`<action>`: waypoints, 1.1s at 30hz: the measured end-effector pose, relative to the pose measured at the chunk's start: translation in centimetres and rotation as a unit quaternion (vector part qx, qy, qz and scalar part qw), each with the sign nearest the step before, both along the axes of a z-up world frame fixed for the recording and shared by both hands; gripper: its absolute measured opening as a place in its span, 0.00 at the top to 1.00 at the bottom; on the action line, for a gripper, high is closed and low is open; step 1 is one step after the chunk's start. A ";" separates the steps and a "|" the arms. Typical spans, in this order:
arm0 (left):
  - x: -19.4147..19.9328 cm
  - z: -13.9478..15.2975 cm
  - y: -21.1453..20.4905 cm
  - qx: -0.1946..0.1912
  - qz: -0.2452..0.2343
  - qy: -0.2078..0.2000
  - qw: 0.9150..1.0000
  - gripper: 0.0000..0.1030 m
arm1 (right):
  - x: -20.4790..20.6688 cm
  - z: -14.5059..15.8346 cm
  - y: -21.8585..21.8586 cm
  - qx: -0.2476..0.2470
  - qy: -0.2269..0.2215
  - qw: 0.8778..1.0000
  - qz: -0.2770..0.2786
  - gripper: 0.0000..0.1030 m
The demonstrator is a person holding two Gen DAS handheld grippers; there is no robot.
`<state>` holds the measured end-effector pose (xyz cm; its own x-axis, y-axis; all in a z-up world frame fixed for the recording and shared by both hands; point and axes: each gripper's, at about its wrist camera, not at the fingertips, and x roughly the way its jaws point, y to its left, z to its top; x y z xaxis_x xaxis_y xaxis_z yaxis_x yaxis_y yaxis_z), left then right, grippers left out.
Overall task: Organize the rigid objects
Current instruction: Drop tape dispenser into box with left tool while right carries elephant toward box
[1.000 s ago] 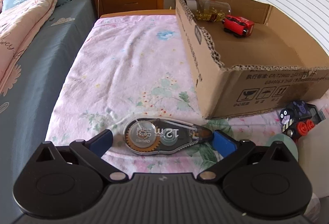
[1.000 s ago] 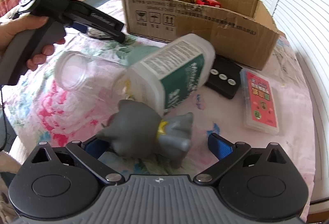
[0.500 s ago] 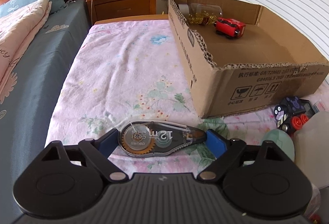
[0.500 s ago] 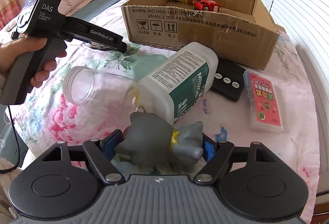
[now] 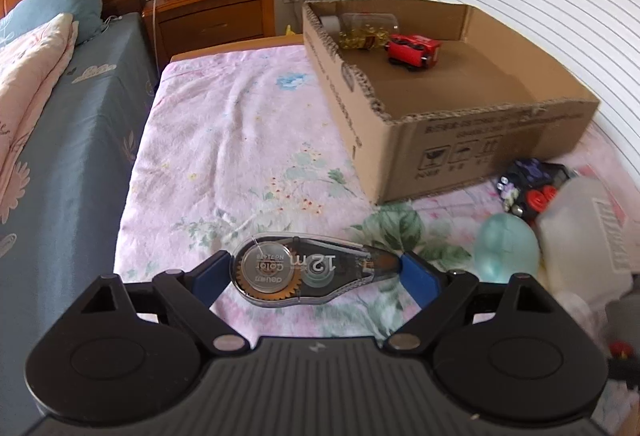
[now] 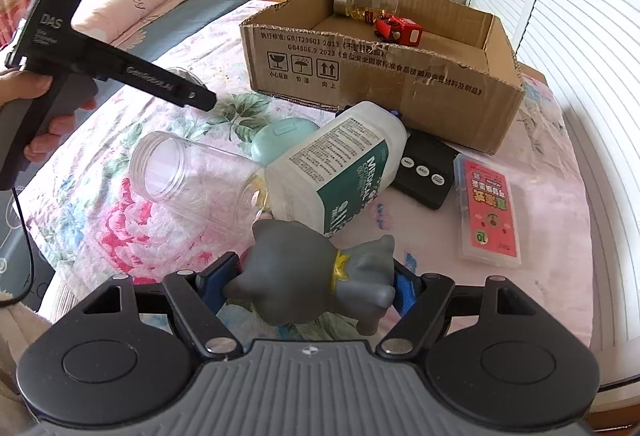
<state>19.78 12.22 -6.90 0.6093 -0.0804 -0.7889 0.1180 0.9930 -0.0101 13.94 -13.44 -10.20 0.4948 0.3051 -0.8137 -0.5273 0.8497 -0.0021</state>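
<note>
My left gripper point(image 5: 314, 274) has its blue fingers point(image 5: 210, 276) pinching the correction tape dispenser point(image 5: 308, 272) end to end, the clear casing lying flat between them above the pink floral bedspread point(image 5: 240, 139). My right gripper point(image 6: 316, 282) has its fingers point(image 6: 218, 280) closed against the two ends of the grey toy figure point(image 6: 316, 276), which has a yellow band around its neck. Ahead of the left gripper, the cardboard box point(image 5: 472, 139) sits open on the bedspread with a red toy car point(image 5: 414, 49) and a small glass bottle point(image 5: 366, 29) in its far corner. From the right camera I see a white medical bottle point(image 6: 340, 171) lying on its side, touching a clear plastic jar point(image 6: 188, 171) that also lies on its side, with a teal case point(image 6: 280, 139) just behind them. A black remote point(image 6: 426, 171) lies near the box's front wall, and a red-labelled plastic case point(image 6: 490, 211) lies just beside the remote.
</note>
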 end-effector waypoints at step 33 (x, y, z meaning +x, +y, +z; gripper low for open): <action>-0.9 7.1 -3.7 0.002 -0.076 -0.050 0.996 0.13 | -2.7 1.5 -7.6 -0.005 -0.010 1.000 0.011 0.03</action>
